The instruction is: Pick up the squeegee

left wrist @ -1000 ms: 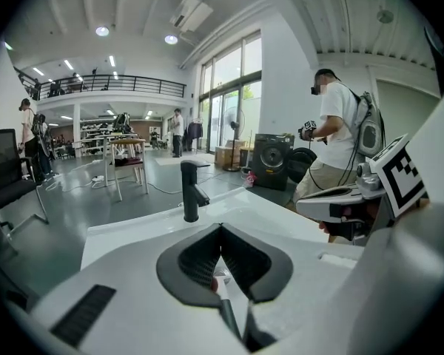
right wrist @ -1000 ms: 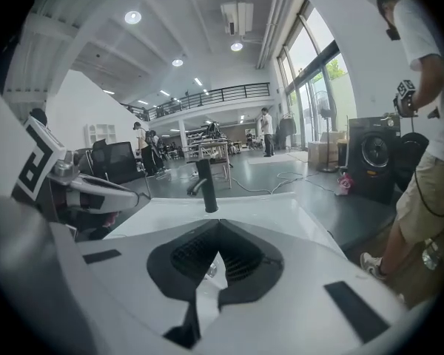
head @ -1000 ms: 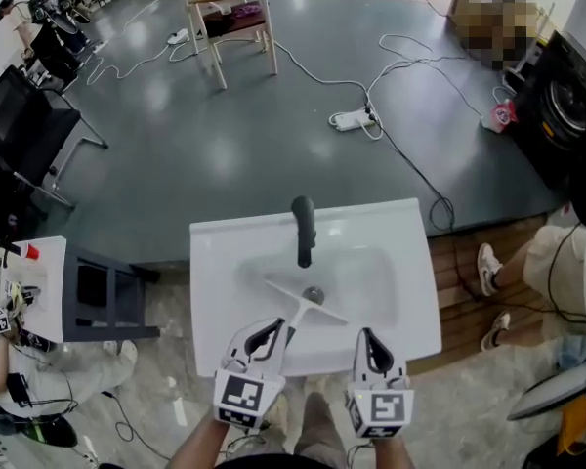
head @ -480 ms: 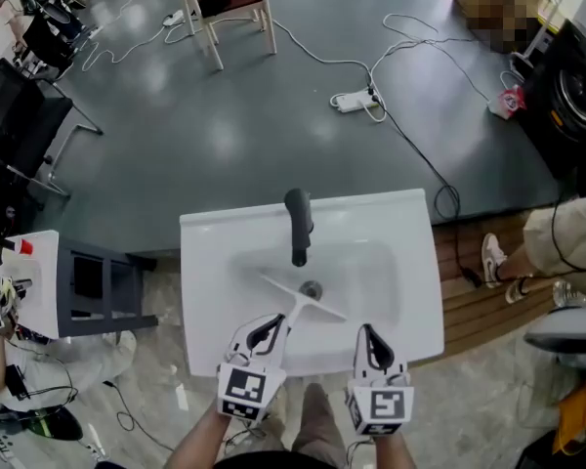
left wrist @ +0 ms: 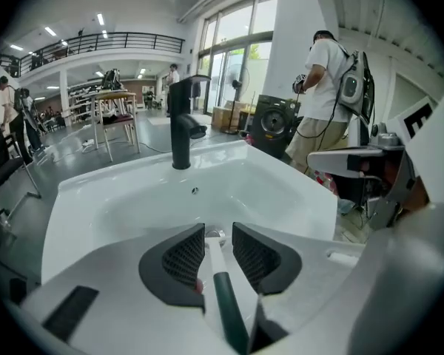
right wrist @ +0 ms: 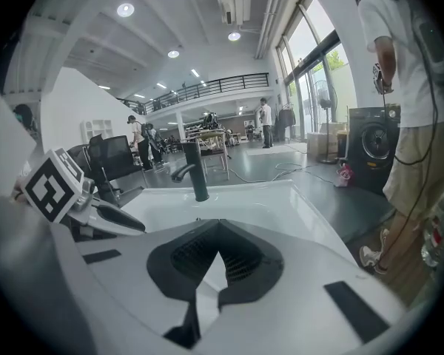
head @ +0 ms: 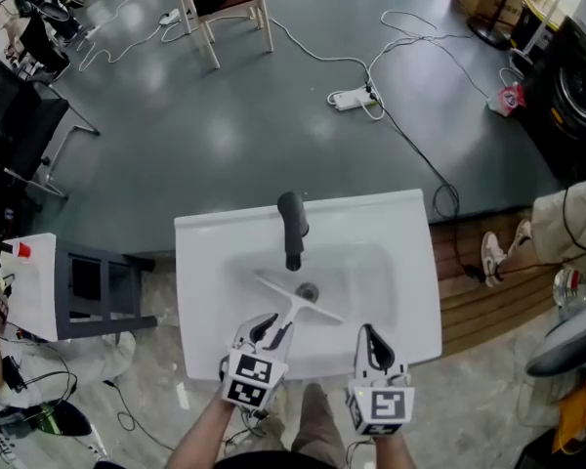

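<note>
Left gripper (head: 271,326) astride the squeegee handle at the white ceramic sink (head: 203,262); right gripper (head: 368,333) idle beside it.

The white squeegee with dark green grip (head: 303,302) lies in the sink basin. Its blade sits crosswise near the drain, below the black upright faucet (head: 292,229), and its handle runs back over the near rim toward the person. In the left gripper view the jaws of the left gripper (left wrist: 218,232) have just been opening and stand spread. The squeegee (left wrist: 223,302) handle lies between the ribbed black pads (left wrist: 185,259), with no pressure from them evident. In the right gripper view the jaws of the right gripper (right wrist: 219,228) are pressed together at the tips with nothing between them, pointing over the sink's near rim just beside the left gripper.
</note>
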`<state>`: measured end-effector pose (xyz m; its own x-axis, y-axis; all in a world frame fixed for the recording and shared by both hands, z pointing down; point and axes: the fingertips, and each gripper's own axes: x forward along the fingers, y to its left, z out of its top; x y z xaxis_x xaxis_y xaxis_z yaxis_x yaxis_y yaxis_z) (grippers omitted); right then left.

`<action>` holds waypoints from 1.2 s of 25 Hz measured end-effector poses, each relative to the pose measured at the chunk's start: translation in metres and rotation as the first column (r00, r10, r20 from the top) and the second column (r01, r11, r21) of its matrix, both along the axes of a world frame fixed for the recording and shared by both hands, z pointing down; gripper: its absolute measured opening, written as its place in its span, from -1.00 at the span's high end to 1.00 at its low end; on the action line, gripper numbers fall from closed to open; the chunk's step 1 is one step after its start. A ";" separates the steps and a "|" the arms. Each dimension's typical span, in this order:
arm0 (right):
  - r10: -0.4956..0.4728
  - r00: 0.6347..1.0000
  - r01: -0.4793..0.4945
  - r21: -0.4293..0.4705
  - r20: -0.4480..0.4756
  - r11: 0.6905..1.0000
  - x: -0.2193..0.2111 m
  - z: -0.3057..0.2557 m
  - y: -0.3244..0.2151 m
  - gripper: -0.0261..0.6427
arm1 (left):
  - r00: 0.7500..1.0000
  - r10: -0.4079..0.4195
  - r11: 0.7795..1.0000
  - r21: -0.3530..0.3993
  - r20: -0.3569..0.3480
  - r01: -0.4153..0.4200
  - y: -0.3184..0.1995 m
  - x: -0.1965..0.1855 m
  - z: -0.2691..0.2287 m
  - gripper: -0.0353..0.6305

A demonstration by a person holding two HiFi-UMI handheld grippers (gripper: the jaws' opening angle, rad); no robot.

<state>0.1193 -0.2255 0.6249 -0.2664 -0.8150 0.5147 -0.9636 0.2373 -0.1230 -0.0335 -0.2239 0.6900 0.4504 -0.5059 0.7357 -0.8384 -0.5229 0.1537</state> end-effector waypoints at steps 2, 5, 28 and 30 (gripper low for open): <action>0.000 1.000 0.000 -0.002 0.004 1.000 0.001 0.001 -0.001 0.93 | 1.000 0.015 0.999 -0.038 0.014 -0.014 0.003 0.001 0.009 0.53; 0.012 1.000 -0.012 -0.005 0.002 1.000 0.005 0.000 -0.003 0.93 | 0.999 0.035 0.996 -0.083 0.029 -0.033 0.007 0.004 0.021 0.41; 0.035 0.999 -0.035 -0.021 0.025 0.999 0.020 0.008 -0.010 0.93 | 0.984 0.076 0.944 -0.330 0.162 -0.018 0.026 0.003 0.083 0.51; 0.033 0.999 -0.032 -0.021 0.024 0.999 0.020 0.007 -0.012 0.93 | 0.982 0.076 0.947 -0.321 0.171 -0.017 0.024 0.002 0.083 0.58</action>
